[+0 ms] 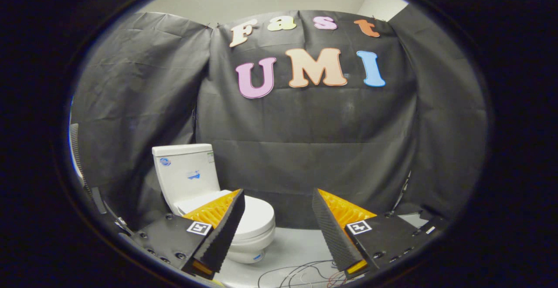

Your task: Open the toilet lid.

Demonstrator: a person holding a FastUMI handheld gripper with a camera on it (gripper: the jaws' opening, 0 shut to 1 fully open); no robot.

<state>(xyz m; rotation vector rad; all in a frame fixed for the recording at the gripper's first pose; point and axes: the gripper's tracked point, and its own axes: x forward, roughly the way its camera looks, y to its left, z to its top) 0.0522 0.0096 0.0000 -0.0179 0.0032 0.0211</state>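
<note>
Spread wide with nothing between them, the jaws of the gripper [277,201] hang above a grey floor [301,244] strewn with loose wires [305,275]. Beyond the left finger (which partly hides it) stands the white toilet [209,192], its lid [257,214] down flat, tank [185,170] against the black cloth wall [305,140].

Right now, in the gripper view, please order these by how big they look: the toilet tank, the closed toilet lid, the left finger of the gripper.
1. Left finger: looks largest, but only because it is close to the camera.
2. Toilet tank.
3. Toilet lid, partly hidden behind that finger, so its rank is unsure.
The gripper is open, short of the toilet.
</note>
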